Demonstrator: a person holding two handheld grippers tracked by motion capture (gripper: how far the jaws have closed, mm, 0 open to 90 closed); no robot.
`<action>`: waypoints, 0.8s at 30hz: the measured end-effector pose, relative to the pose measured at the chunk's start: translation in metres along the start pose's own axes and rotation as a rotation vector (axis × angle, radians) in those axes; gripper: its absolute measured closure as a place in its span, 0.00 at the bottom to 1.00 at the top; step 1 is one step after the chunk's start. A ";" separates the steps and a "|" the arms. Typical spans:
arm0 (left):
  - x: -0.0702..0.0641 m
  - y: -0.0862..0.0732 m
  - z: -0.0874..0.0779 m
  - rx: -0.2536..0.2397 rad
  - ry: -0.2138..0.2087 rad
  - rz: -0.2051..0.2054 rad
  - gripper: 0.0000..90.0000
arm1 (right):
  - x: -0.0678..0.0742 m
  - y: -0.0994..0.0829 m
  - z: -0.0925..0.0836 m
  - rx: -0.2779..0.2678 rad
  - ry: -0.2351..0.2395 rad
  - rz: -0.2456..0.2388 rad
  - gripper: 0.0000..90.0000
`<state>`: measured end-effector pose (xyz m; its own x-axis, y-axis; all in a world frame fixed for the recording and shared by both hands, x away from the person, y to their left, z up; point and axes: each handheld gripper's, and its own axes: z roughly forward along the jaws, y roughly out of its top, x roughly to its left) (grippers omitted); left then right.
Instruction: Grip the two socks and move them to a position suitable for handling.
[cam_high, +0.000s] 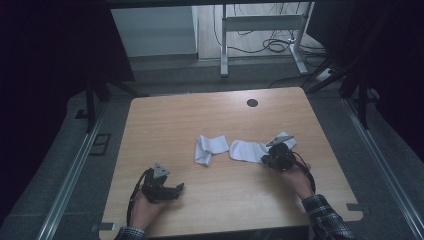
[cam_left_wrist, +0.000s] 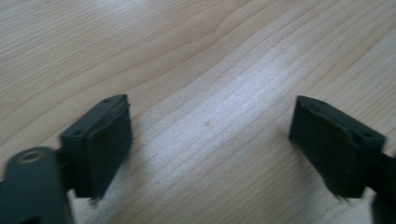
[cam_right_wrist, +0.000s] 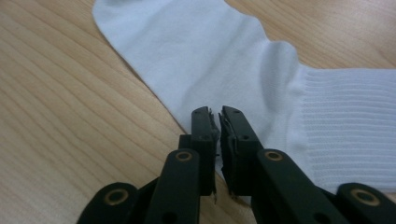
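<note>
Two white socks lie on the wooden table (cam_high: 175, 120): a folded one (cam_high: 209, 147) near the middle and a flatter one (cam_high: 246, 150) just right of it. My right gripper (cam_high: 264, 160) rests at the flat sock's right end, its grey plate over the cuff. In the right gripper view the sock (cam_right_wrist: 210, 51) spreads ahead, ribbed cuff at right, and the right gripper (cam_right_wrist: 219, 114) has its jaws almost together over the sock's near edge, with nothing gripped. My left gripper (cam_high: 179, 189) lies at the front left, apart from both socks. The left gripper (cam_left_wrist: 210, 144) stands open over bare wood.
A dark round hole (cam_high: 252, 103) marks the table's far side. Beyond the table stand a metal desk frame (cam_high: 260, 30) and floor cables (cam_high: 277, 46). Rails (cam_high: 70, 175) run along the floor on both sides. A plaid sleeve (cam_high: 325, 217) comes in at bottom right.
</note>
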<state>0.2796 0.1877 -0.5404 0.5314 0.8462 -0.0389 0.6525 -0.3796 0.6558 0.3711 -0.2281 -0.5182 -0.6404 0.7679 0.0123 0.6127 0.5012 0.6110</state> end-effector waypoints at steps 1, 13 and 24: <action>0.000 0.000 0.000 0.000 0.000 0.000 0.20 | -0.001 0.000 -0.002 -0.006 0.002 0.003 0.91; -0.032 0.060 0.009 -0.084 -0.151 0.062 0.31 | -0.030 -0.005 -0.025 -0.065 -0.035 0.069 0.83; -0.068 0.109 0.047 -0.066 -0.132 0.157 0.52 | -0.072 -0.021 -0.040 -0.102 -0.104 0.177 0.80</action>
<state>0.3401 0.0714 -0.5023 0.6927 0.7207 -0.0281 0.5219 -0.4739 0.7093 0.3859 -0.3102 -0.5003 -0.4728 0.8799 0.0478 0.6578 0.3163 0.6835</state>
